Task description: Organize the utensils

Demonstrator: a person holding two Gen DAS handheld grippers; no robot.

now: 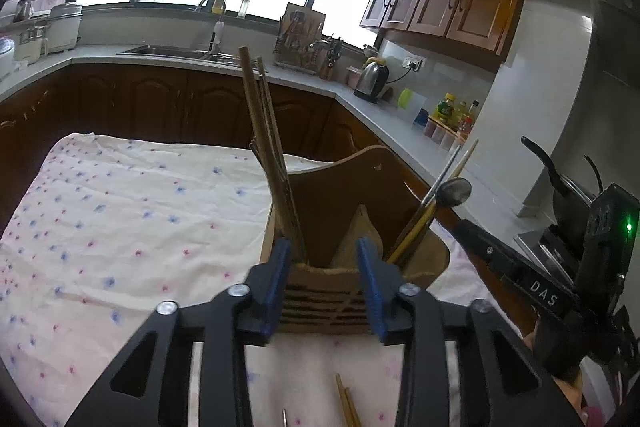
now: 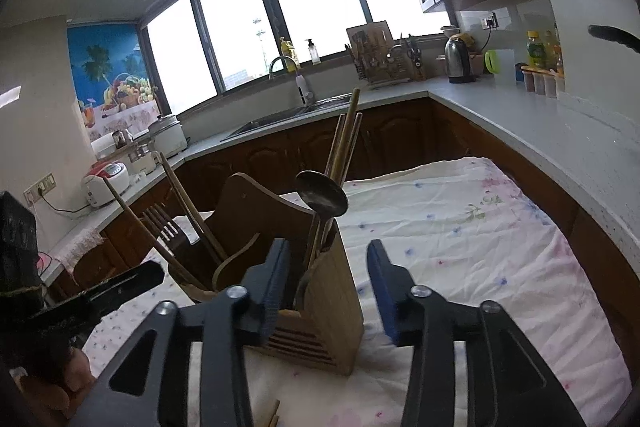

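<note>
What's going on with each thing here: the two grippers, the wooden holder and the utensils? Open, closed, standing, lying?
Left gripper: open, nothing held.
Right gripper: open, nothing held.
Wooden holder: upright on the cloth.
Spoon: standing in the holder, bowl up.
Chopsticks: standing in the holder, leaning.
Loose chopsticks: lying on the cloth.

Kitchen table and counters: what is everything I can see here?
utensil holder: one, wooden, on the table
chopsticks: several, wooden, upright in the holder
spoon: one, dark metal, in the holder
fork: one, dark, in the holder's far side
loose chopsticks: a few, wooden, on the cloth
tablecloth: one, white, flowered
kettle: one, steel, on the counter
sink: one, steel, under the window
left tool: black, blue pads, open at the holder
right tool: same, open at the holder
</note>
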